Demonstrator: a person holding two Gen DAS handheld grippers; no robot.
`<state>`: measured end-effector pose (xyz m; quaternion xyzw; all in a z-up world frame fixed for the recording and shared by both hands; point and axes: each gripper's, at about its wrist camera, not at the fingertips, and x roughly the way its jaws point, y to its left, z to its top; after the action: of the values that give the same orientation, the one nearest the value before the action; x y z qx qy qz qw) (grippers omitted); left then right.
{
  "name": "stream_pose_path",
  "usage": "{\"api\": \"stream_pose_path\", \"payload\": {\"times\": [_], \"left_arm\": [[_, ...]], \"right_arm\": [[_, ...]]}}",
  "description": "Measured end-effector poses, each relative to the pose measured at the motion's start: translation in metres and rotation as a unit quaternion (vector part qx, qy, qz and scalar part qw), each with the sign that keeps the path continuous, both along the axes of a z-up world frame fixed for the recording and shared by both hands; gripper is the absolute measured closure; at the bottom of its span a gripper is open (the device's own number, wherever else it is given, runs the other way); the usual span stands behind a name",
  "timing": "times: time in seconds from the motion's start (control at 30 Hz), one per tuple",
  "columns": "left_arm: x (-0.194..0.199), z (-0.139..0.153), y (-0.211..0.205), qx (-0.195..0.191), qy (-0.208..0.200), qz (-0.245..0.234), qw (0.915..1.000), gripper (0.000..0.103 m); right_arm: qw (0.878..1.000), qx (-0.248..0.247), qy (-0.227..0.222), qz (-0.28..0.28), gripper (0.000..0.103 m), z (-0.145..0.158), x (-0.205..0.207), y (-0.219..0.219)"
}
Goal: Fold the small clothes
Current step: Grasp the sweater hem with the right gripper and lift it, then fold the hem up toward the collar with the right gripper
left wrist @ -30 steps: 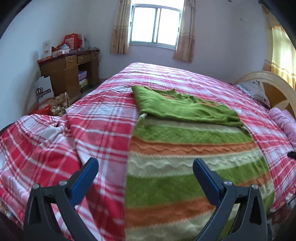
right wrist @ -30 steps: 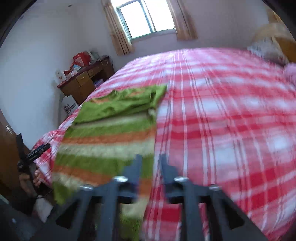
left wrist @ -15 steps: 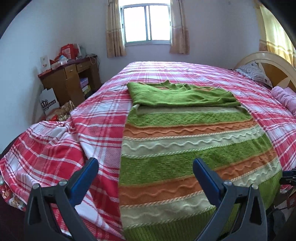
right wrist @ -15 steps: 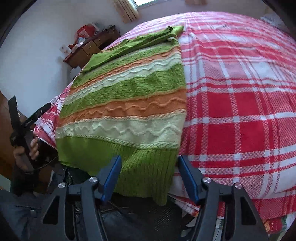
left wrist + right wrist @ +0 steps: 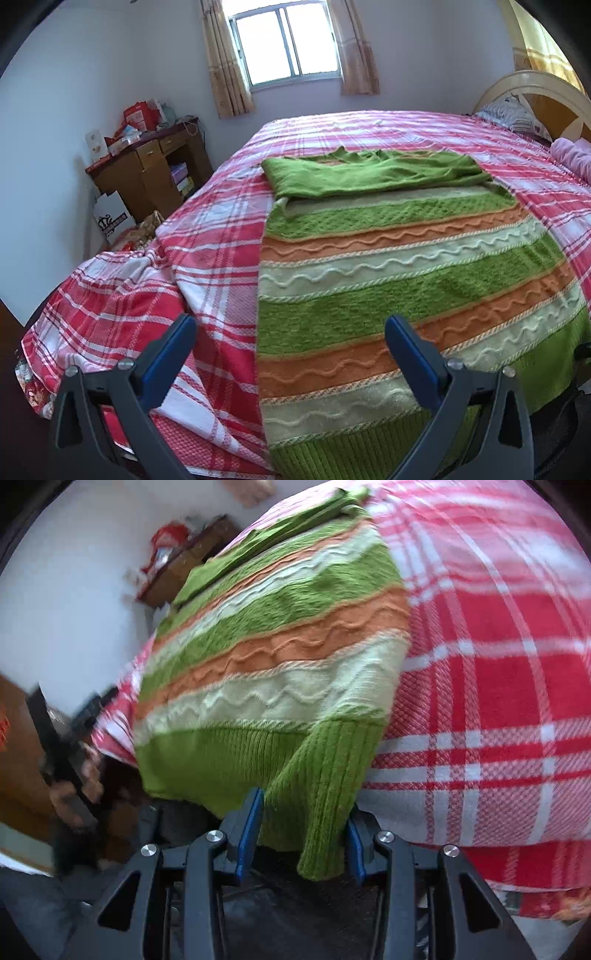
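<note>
Left wrist view: the striped sweater (image 5: 406,266) lay flat on the plaid bedspread (image 5: 218,236), sleeves folded across its top, and the left gripper (image 5: 291,332) hung over its near left edge, jaws spread wide, holding nothing. Right wrist view: the right gripper (image 5: 301,830) had its fingers either side of the sweater's green hem corner (image 5: 321,797), not quite pinched.

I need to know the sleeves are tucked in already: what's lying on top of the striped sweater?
A plain green folded part lies across the sweater's far end. Whether it is the sleeves, and what it covers, can't be seen.
</note>
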<state>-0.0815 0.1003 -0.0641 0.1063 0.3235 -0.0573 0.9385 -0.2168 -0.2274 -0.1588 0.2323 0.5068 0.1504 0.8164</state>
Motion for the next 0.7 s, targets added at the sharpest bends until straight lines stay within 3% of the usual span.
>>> {"api": "stream_pose_path", "payload": {"times": [0.03,0.1,0.23,0.47,0.7], "left_arm": [[0.0,-0.001,0.0,-0.001,0.003,0.0,1.0,0.0],[0.001,-0.001,0.003,-0.01,0.007,0.001,0.9999,0.0],[0.004,0.006,0.018,-0.051,0.012,0.004,0.9986,0.0],[0.016,0.028,0.046,-0.085,-0.004,0.024,0.9961,0.0],[0.027,0.037,0.066,-0.091,-0.012,0.041,0.9949,0.0]], "right_arm": [[1.0,0.006,-0.001,0.0,0.065,0.0,-0.001,-0.001],[1.0,-0.014,0.007,0.006,0.093,0.001,0.0,0.0],[0.999,0.038,0.003,0.026,0.093,0.011,0.0,0.001],[0.989,0.129,-0.057,0.052,0.094,0.068,0.029,-0.002],[0.988,0.122,-0.096,0.014,0.094,0.089,0.092,-0.019]]}}
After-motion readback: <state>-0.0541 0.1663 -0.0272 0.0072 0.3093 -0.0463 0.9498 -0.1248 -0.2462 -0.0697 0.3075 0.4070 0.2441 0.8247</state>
